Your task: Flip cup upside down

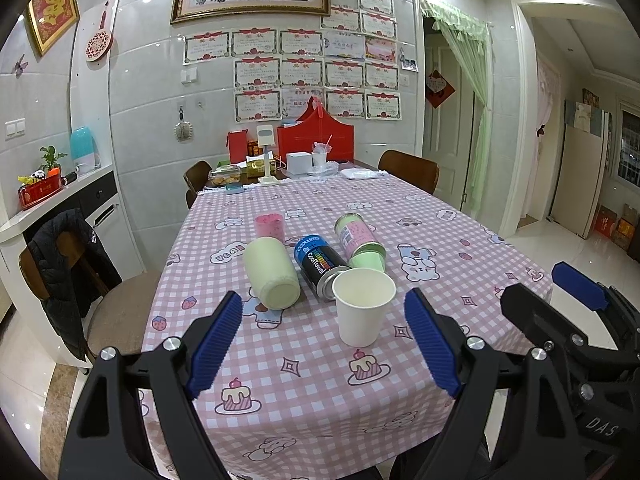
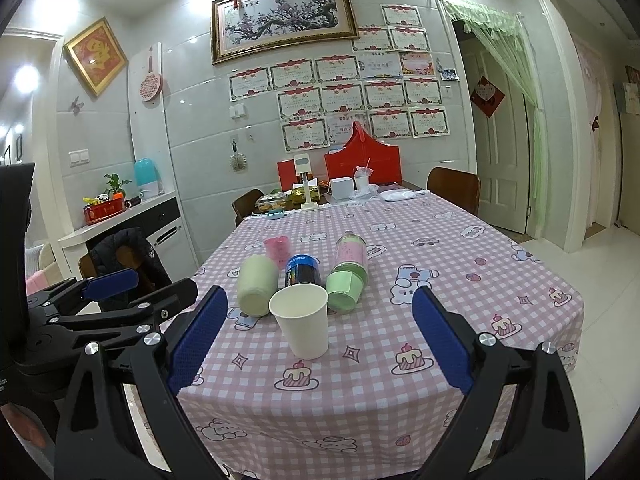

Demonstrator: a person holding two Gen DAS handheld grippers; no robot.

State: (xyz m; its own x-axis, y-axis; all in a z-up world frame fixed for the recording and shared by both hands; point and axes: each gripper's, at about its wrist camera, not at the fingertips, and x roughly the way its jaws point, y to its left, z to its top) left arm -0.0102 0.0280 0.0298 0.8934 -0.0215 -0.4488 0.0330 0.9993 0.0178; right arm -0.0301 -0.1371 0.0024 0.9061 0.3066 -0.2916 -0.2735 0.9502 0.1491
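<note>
A white paper cup (image 1: 362, 306) stands upright, mouth up, on the pink checked tablecloth (image 1: 320, 376) near the table's front edge. It also shows in the right wrist view (image 2: 304, 320). My left gripper (image 1: 324, 344) is open and empty, held short of the cup, which sits between its fingers' line of sight and slightly right of centre. My right gripper (image 2: 320, 344) is open and empty, also short of the cup. The right gripper also shows at the right edge of the left wrist view (image 1: 576, 292), and the left gripper shows at the left of the right wrist view (image 2: 120, 292).
Just behind the cup lie a pale green can (image 1: 272, 274), a black and blue can (image 1: 320, 262) and a green and pink can (image 1: 360, 242). A pink cup (image 1: 270, 226) stands behind them. Boxes and a red bag (image 1: 316, 136) crowd the far end. Chairs (image 1: 408, 170) surround the table.
</note>
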